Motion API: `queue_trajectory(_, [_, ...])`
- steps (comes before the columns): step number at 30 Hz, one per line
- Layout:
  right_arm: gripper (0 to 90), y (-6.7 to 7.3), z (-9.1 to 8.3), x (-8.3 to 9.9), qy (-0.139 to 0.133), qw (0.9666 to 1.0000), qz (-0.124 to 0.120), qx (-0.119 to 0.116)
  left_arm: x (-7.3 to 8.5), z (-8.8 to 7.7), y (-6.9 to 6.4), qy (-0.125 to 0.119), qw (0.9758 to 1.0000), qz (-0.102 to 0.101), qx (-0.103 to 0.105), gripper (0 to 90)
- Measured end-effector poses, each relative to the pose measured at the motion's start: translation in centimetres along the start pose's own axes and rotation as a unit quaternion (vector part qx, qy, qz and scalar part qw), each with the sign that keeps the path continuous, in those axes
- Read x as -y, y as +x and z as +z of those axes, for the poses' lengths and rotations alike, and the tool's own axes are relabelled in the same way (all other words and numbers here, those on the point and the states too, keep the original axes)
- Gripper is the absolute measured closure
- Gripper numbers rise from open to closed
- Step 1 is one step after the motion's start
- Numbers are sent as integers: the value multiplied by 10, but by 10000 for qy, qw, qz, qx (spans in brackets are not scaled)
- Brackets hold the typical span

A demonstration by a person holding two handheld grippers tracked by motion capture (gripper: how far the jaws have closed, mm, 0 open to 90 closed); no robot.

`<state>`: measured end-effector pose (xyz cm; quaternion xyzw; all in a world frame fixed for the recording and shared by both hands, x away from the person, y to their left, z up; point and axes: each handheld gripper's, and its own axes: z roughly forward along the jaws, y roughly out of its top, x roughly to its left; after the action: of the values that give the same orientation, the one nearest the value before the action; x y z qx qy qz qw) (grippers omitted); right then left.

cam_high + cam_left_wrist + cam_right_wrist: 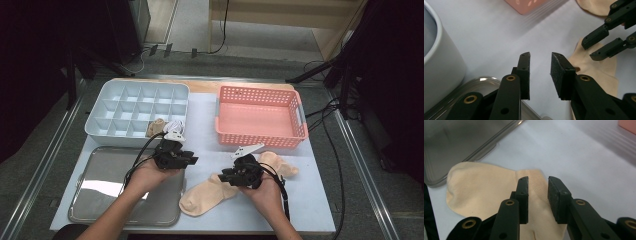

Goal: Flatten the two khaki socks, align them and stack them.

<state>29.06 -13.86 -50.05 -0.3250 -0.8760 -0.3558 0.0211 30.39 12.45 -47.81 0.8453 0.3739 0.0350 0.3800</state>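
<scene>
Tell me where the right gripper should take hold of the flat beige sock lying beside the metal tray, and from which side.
Probably at the beige sock's narrow ankle part, just ahead of the right gripper, coming down from above. The sock lies flat on the white table, so one jaw cannot easily slide beneath; pinching up a fold of cloth there seems best. The jaws stand apart with nothing between them.

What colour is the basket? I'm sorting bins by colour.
The basket is salmon pink; high view shows it best.
</scene>
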Motion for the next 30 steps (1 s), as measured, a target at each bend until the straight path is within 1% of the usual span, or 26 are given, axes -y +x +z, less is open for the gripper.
queue_trajectory(2, [692, -1, 3, 0, 47, 10000, -2, -2, 0, 0, 0, 13, 10000, 3, 1, 702])
queue_trajectory(4, [643, -1, 7, 0, 125, 9999, -5, -33, 0, 0, 1, -3, 10000, -5, -4, 700])
queue_trajectory(5, [617, -1, 10, 0, 144, 9999, -48, -32, 0, 0, 1, -10, 10000, -10, -1, 698])
queue_trajectory(8, [605, 2, 13, -1, 125, 9998, -154, -10, 1, -1, 2, -27, 10000, -46, -1, 694])
queue_trajectory(11, [641, 4, 14, 0, 115, 9995, -272, 91, 1, -2, 2, -23, 10000, -55, -2, 693])
queue_trajectory(15, [743, 7, 15, 1, 89, 9984, -440, 337, 0, -2, 3, -33, 10000, -59, 5, 692])
queue_trajectory(16, [771, 7, 15, 1, 96, 9985, -405, 353, 0, -2, 3, -35, 10000, -65, -1, 692])
queue_trajectory(17, [824, 7, 15, 1, 116, 9989, -333, 310, 1, -2, 3, -33, 10000, -72, -4, 692])
queue_trajectory(18, [857, 6, 15, 1, 146, 9993, -250, 231, 1, -2, 3, -32, 10000, -75, -13, 692])
queue_trajectory(20, [889, 5, 16, 0, 171, 9995, -163, 203, 1, -2, 3, -33, 10000, -77, -14, 692])
queue_trajectory(23, [900, 3, 15, -3, 263, 9995, -44, 143, 1, -1, 3, -35, 10000, -69, -17, 692])
queue_trajectory(25, [900, 0, 13, -3, 275, 9995, -10, 162, 1, -1, 3, -66, 10000, -68, -16, 692])
queue_trajectory(28, [900, -6, 7, -4, 181, 9996, 135, 197, 0, -2, 2, -116, 9999, -66, -8, 693])
queue_trajectory(30, [900, -9, 5, -4, 149, 9995, 158, 222, 0, -3, 2, -119, 9999, -67, -10, 692])
